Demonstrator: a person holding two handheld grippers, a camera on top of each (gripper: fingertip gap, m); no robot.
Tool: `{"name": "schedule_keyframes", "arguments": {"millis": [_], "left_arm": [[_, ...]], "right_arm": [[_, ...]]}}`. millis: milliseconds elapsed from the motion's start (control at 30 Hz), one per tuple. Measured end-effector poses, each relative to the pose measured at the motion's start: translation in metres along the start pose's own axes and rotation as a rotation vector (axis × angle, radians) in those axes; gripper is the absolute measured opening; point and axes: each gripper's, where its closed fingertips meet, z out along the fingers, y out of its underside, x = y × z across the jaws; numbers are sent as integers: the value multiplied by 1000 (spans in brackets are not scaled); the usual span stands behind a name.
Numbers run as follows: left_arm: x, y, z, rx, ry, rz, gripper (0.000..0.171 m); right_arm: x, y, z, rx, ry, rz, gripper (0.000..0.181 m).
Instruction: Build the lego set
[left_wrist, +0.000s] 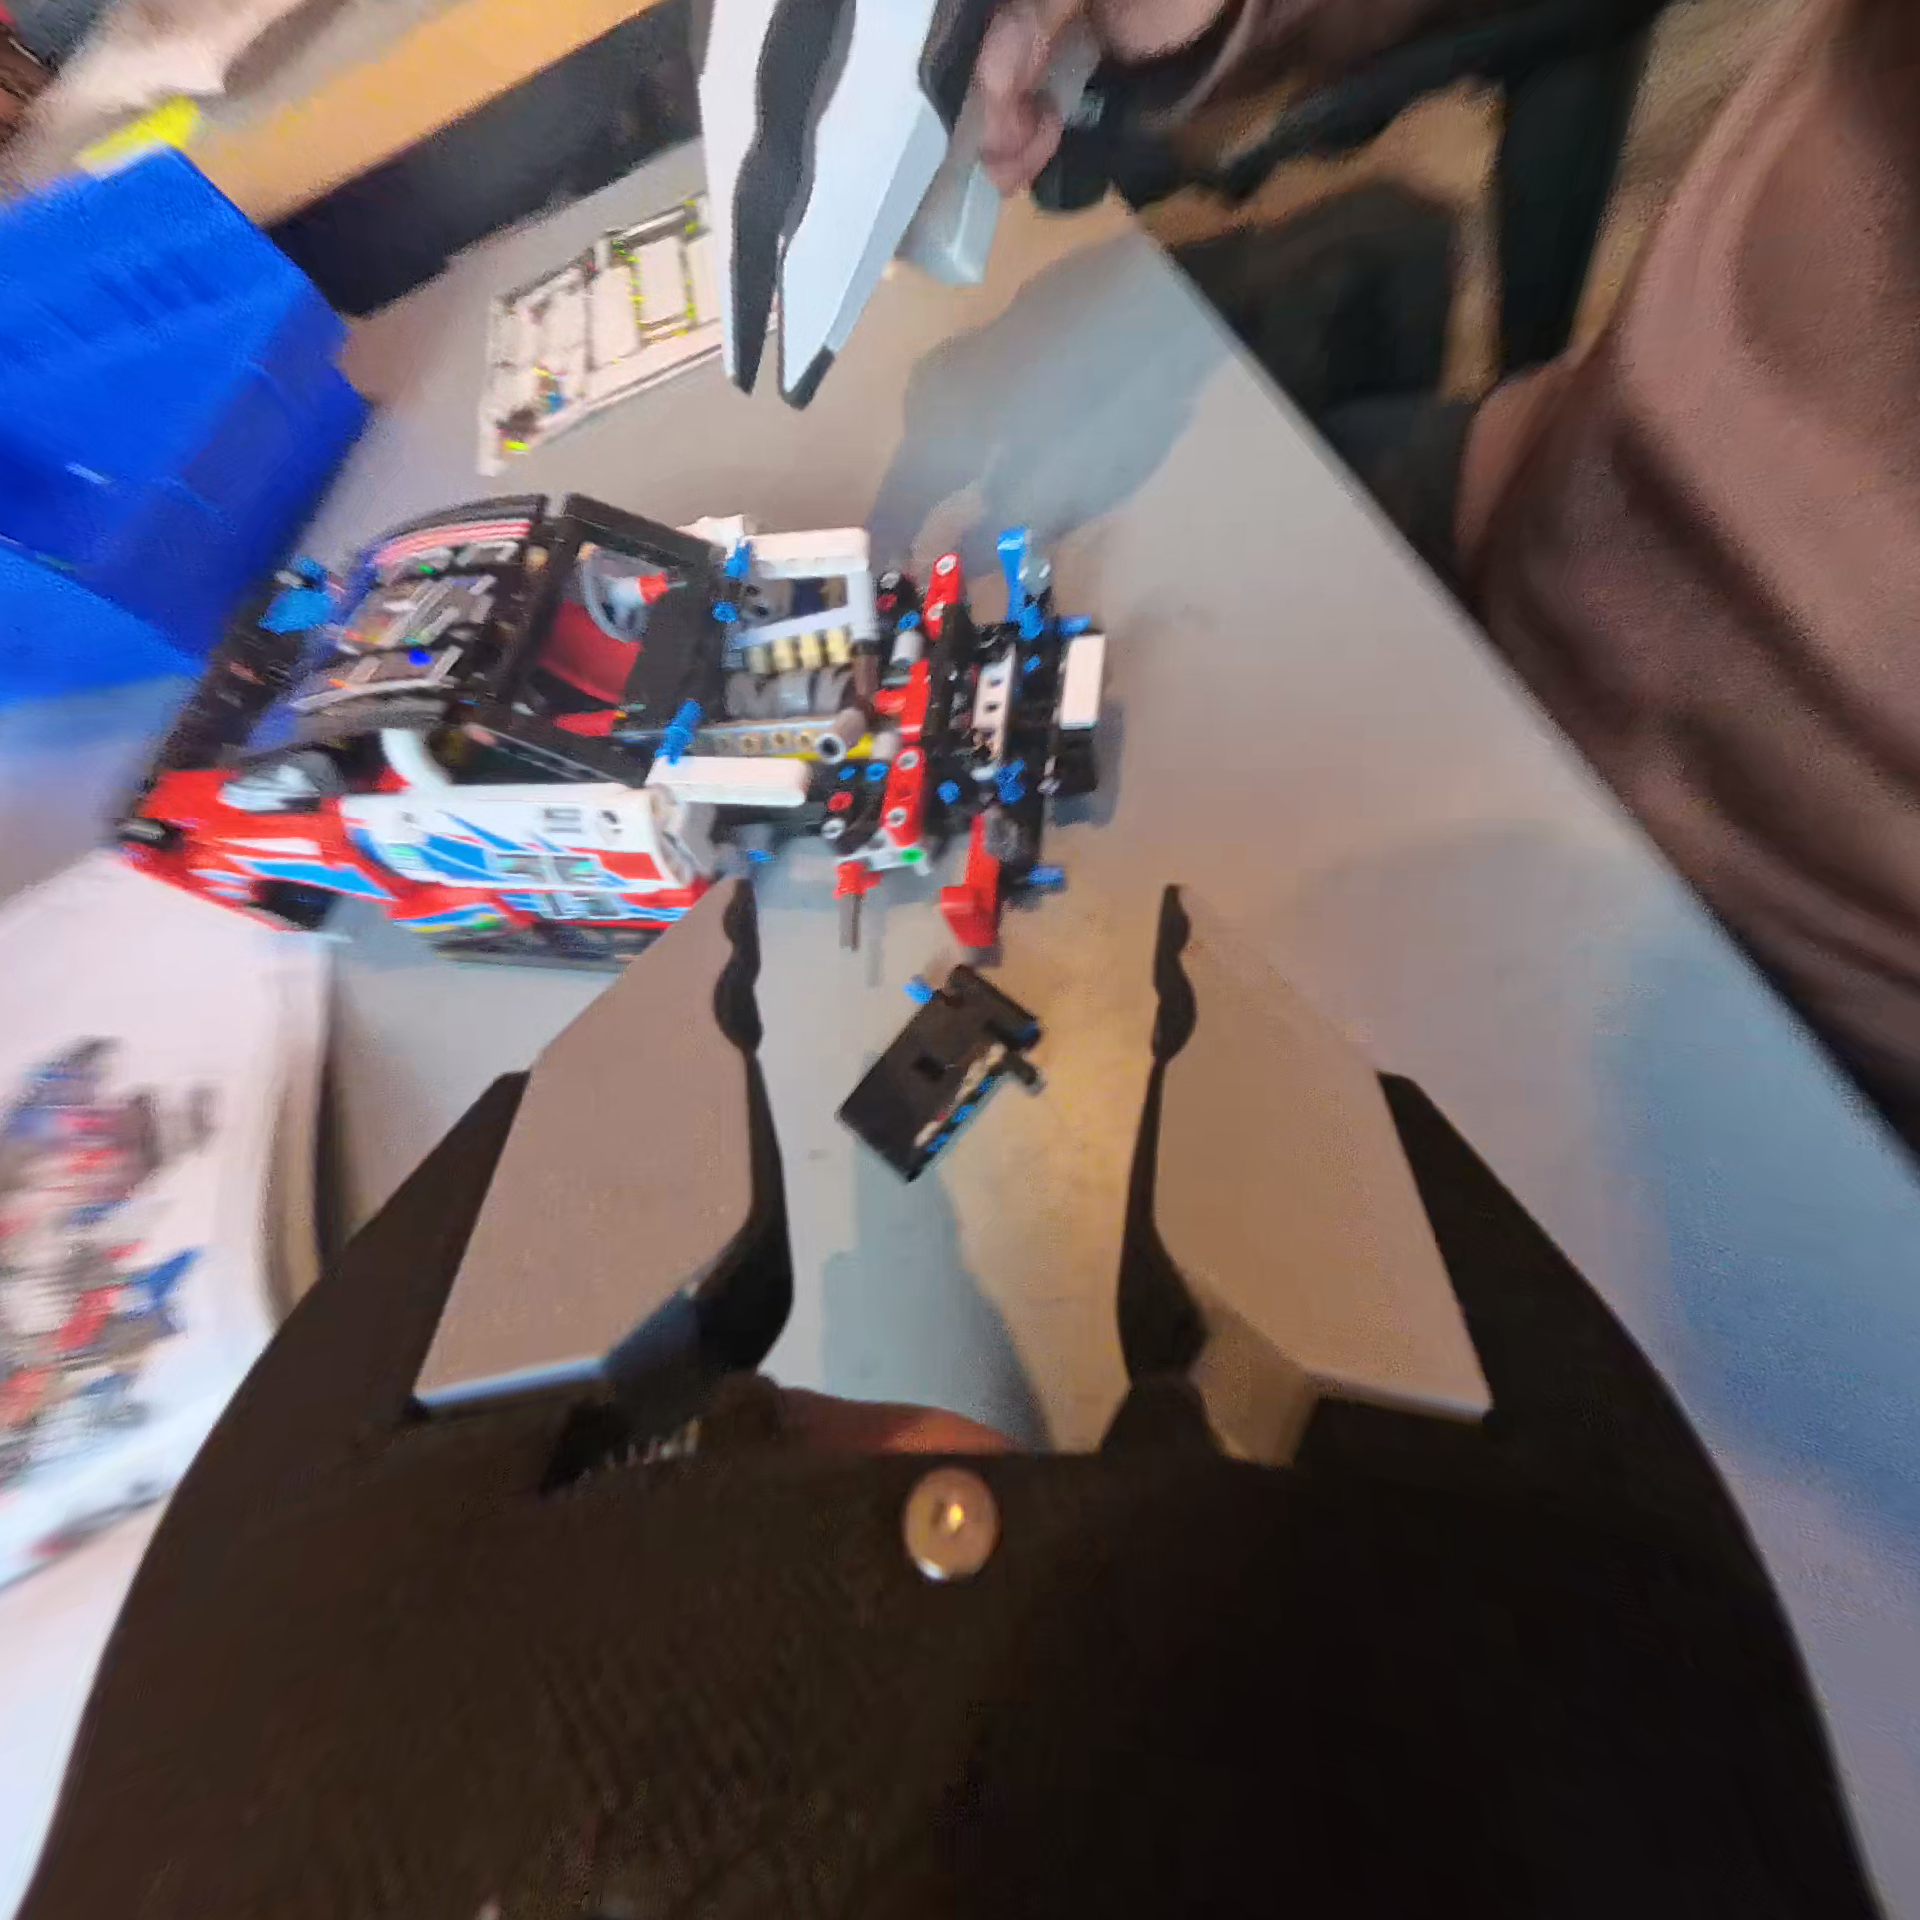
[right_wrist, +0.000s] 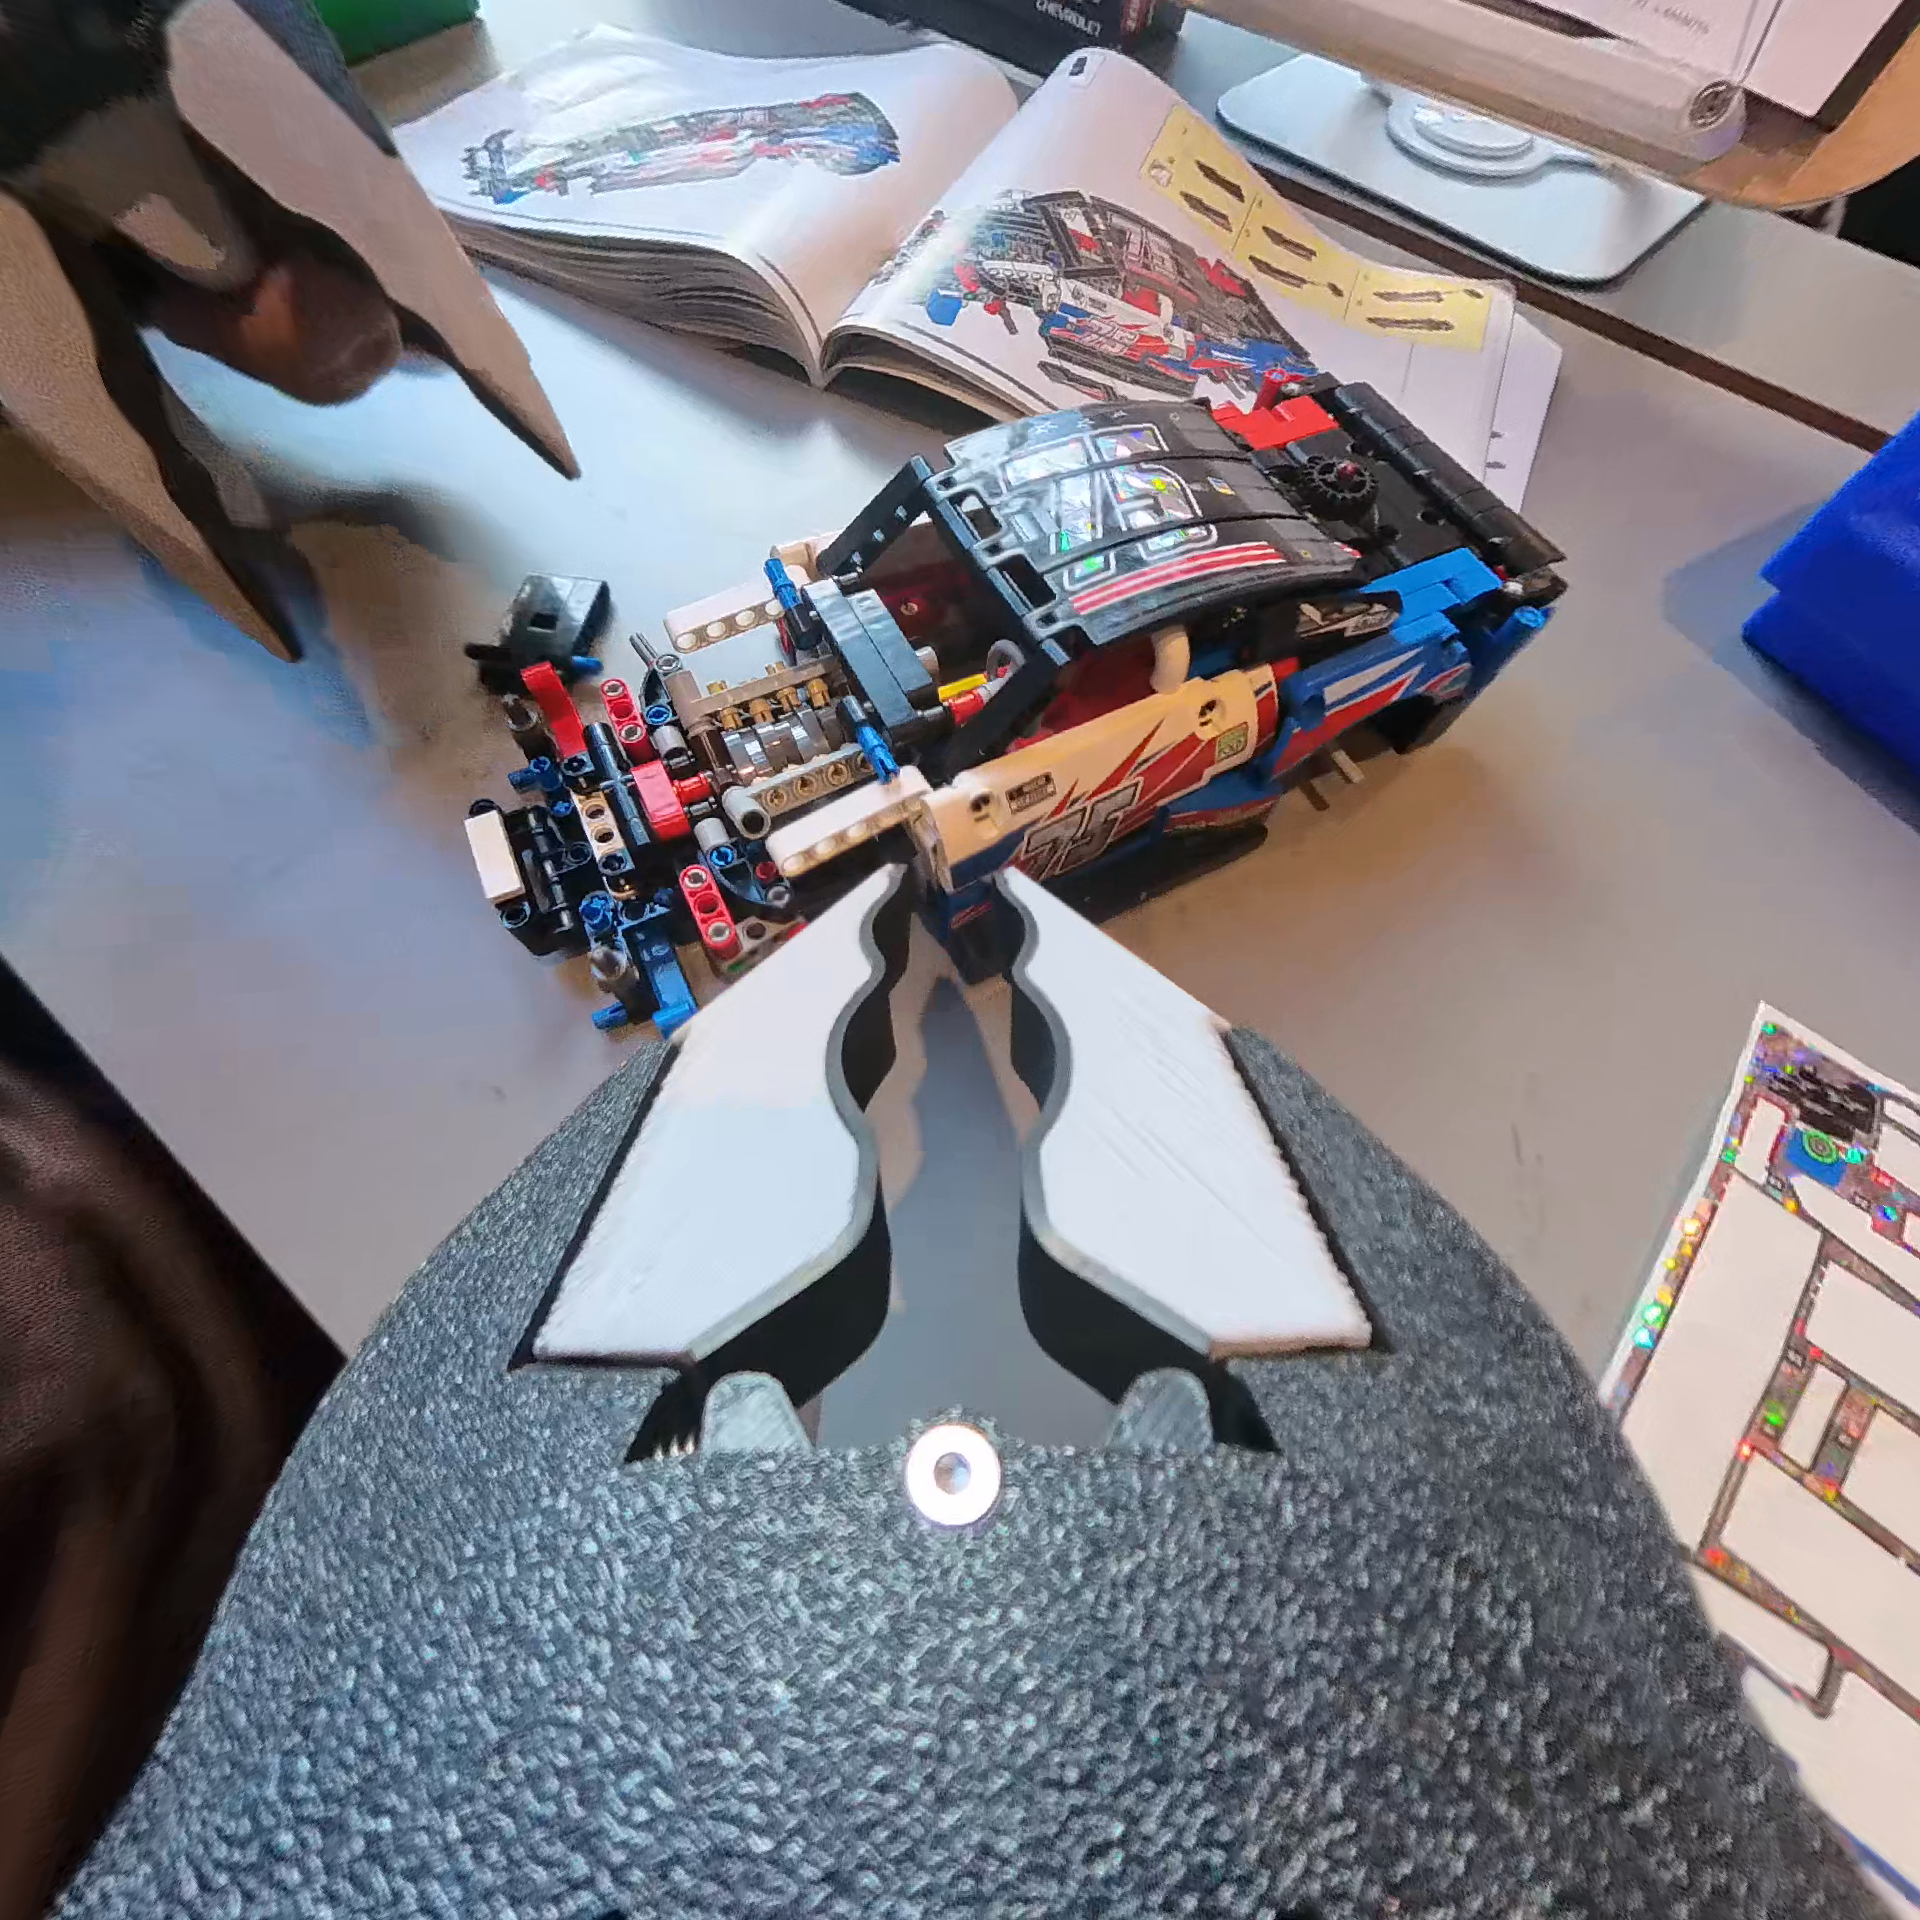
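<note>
The half-built lego car (right_wrist: 1039, 707) is parked on the grey desk (right_wrist: 260, 831), bare chassis end (right_wrist: 613, 831) pointing at the desk edge, body panels and roof already fitted. A small loose black piece (left_wrist: 940, 1070) is lying just beside that bare end.

The left hand-held gripper (left_wrist: 956, 935) is spread wide and empty, hung over the black piece. The right hand-held gripper (right_wrist: 951, 904) is nearly pinched together with nothing seen between its tips, just off the car's white side panel (right_wrist: 1091, 800).

Biggest risk, probably: the black piece gets skidded or flipped if one finger lands first. The car could also be shoved, since it isn't braced, and exposed blue pins (right_wrist: 878, 748) could get popped. The instruction book (right_wrist: 935, 229) lies open behind.
</note>
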Motion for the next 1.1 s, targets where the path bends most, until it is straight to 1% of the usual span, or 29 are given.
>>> {"name": "schedule_keyframes", "arguments": {"millis": [67, 167, 233, 300, 333, 400, 500, 567, 667, 733, 767, 833, 900, 933, 967, 1000, 1033, 1067, 1100], "left_arm": [[1, -7, 2, 40, 98, -162, 81], [-14, -7, 20, 4, 98, -309, 89], [-21, 0, 33, -64, 73, -355, 89], [-14, -2, 43, -92, 117, -373, 82], [-9, -5, 46, -90, 137, -375, 84], [-5, -10, 51, -95, 145, -360, 89], [1, -18, 60, -97, 170, -346, 90], [5, -27, 70, -80, 200, -351, 88], [13, -48, 95, -33, 248, -348, 83], [20, -66, 116, 10, 280, -346, 82], [23, -74, 122, 25, 298, -337, 78], [23, -93, 121, 76, 312, -304, 75], [2, -104, 107, 111, 244, -259, 74], [-16, -103, 101, 104, 167, -227, 74], [-35, -100, 97, 83, 89, -188, 75], [-48, -96, 96, 51, 51, -150, 78], [-54, -91, 97, 9, 50, -122, 83], [-58, -86, 100, -36, 54, -90, 86], [-64, -80, 105, -77, 39, -47, 87]], "right_arm": [[3, 3, -5, 10, 1, 19, 15], [6, 8, -10, 14, 5, 44, 15], [7, 12, -12, 10, 11, 47, 15], [9, 17, -15, -4, 23, 46, 15], [10, 19, -16, -9, 30, 45, 15], [13, 22, -20, -15, 38, 48, 15], [17, 25, -24, -24, 52, 62, 15], [20, 26, -24, -35, 53, 76, 15], [22, 22, -22, -39, 67, 104, 15], [27, 18, -22, -37, 114, 123, 17], [30, 18, -23, -39, 147, 130, 17], [40, 20, -29, -50, 234, 128, 17], [41, 24, -33, -66, 274, 113, 15], [39, 26, -33, -70, 278, 113, 15], [38, 29, -31, -76, 285, 113, 14], [39, 32, -28, -86, 296, 111, 14], [40, 34, -26, -95, 308, 111, 16], [42, 33, -25, -84, 329, 109, 12], [45, 32, -25, -82, 351, 105, 12]]}}
